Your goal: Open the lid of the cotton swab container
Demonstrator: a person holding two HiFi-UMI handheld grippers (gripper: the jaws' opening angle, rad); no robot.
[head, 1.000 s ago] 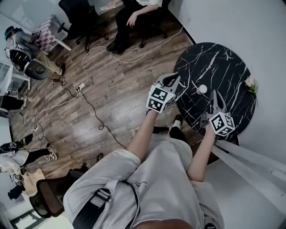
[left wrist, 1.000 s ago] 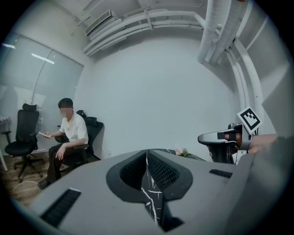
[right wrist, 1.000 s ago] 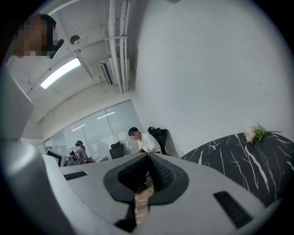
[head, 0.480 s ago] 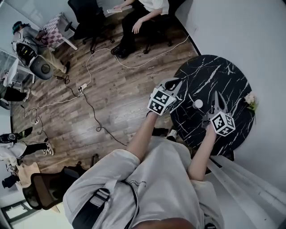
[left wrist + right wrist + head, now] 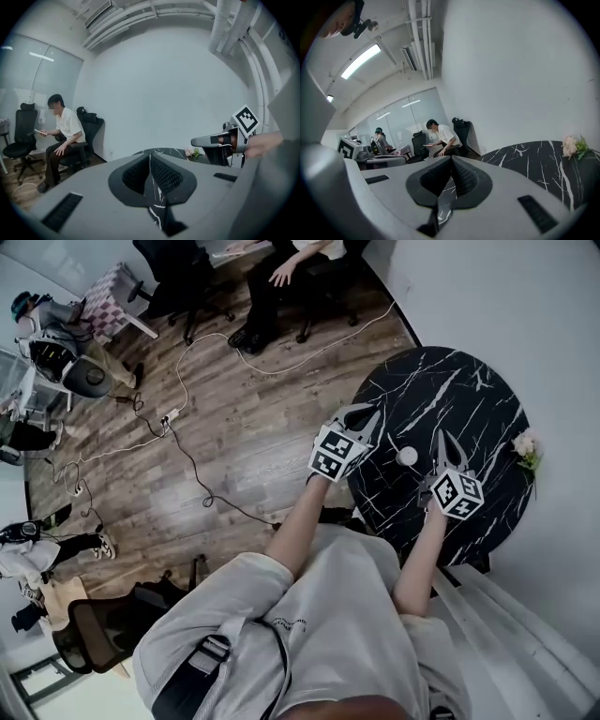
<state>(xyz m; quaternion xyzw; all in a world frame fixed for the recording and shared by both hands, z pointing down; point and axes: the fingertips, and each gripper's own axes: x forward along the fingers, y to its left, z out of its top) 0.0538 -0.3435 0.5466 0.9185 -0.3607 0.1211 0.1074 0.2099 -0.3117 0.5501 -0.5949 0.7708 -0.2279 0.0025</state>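
Left gripper (image 5: 367, 418) is over the left rim of the round black marble table (image 5: 473, 395). Its jaws are pressed together with nothing in them; its own view shows only marble through the slit. The cotton swab container (image 5: 406, 457), small, white and round, sits alone near the table's middle, between the two grippers and touching neither, and the lid looks to be on. Right gripper (image 5: 441, 442) is over the table's near-right part, just right of the container, jaws also closed on nothing. A flower sprig (image 5: 526, 442) lies at the table's far right edge.

Risks, as a judgement:
- Both grippers must spread before either can hold anything. Coming in closed would just shove the container.
- The container looks light and the marble looks slick, so a bump could send it skidding or rolling toward the table's rim and onto the wood floor (image 5: 234, 427).
- Neither gripper view shows the container, so lining up from them is blind, and a pinch could land off-centre or miss.
- Prying the lid without the other gripper bracing the body would likely tip the whole thing, or pop it and scatter swabs.
- A wide swing of the right gripper could clip the flowers.
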